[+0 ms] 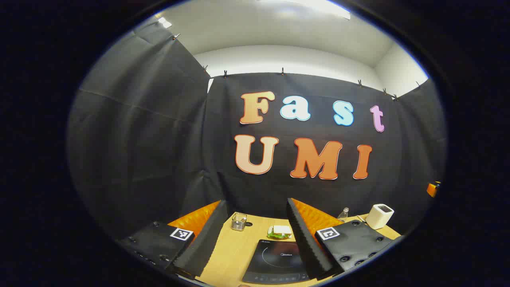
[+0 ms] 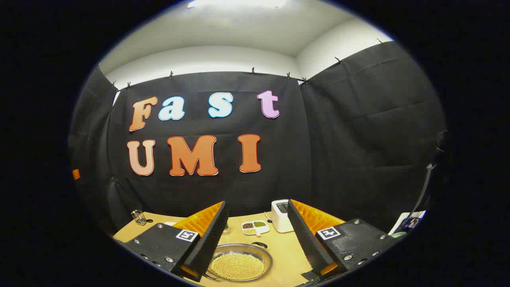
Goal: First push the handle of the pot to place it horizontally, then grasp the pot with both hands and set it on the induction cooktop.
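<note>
Left gripper view: the left tongs (image 1: 255,239) hang wide apart over the wooden table (image 1: 235,251), gripping nothing. Right between the fingers sits the black induction cooktop (image 1: 277,261), its glass top bare, control strip nearest the camera. Just behind it lies a small green dish (image 1: 280,232) with something white on it. To the left of that, a clear glass jar (image 1: 238,221) stands upright, contents too small to tell. Far right, a small clear bottle (image 1: 344,214) and a white boxy appliance (image 1: 379,216) stand near the table's back edge. Over to the right gripper view: the right tongs (image 2: 258,243) are spread wide too, holding nothing. Between the fingers, low and left, rests the pot (image 2: 239,263), a shallow metal pan heaped with yellow beads; its handle can't be made out. Behind it, a white divided tray (image 2: 255,227) carries dark, green and pale grains in separate compartments, with the white appliance (image 2: 281,216) just beside it.
</note>
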Available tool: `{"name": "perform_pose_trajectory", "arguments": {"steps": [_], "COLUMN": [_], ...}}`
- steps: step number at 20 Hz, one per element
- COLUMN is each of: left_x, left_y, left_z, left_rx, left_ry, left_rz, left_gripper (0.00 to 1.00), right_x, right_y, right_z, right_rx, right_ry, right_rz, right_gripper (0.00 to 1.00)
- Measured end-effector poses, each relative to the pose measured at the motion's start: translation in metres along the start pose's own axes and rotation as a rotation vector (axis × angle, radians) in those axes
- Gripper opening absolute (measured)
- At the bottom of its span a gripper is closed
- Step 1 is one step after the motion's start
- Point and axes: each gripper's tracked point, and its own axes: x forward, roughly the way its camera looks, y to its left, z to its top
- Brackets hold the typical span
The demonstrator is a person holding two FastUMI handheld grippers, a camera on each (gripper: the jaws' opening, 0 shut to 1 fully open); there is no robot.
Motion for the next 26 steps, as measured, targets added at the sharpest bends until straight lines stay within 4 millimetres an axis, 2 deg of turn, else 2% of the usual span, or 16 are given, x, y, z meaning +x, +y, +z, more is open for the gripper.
{"name": "perform_pose_trajectory", "arguments": {"steps": [6,9,11,14,19,26], "left_x": [-0.008,-0.011,-0.012,-0.006,0.007,0.009], "left_y": [-0.027,-0.033,-0.036,-0.029,-0.013,-0.005], "left_z": [0.006,0.011,0.006,0.003,0.018,0.017], "left_rx": [0.049,0.062,0.05,0.034,0.032,0.031], "left_ry": [-0.021,-0.037,-0.026,-0.001,-0.026,-0.032], "left_rz": [0.0,0.003,-0.009,-0.008,-0.014,-0.008], "left_gripper": [0.97,0.97,0.97,0.97,0.97,0.97], "right_x": [0.016,0.022,0.024,0.022,0.021,0.018], "right_y": [-0.012,-0.013,-0.013,-0.008,-0.001,0.016], "right_z": [0.005,0.003,0.003,0.004,0.006,-0.004], "right_rx": [-0.009,-0.009,-0.012,-0.027,-0.039,-0.06], "right_ry": [-0.002,0.009,0.008,0.008,-0.004,0.021], "right_rz": [0.044,0.064,0.059,0.054,0.036,0.06], "right_gripper": [0.93,0.93,0.93,0.93,0.93,0.93]}}
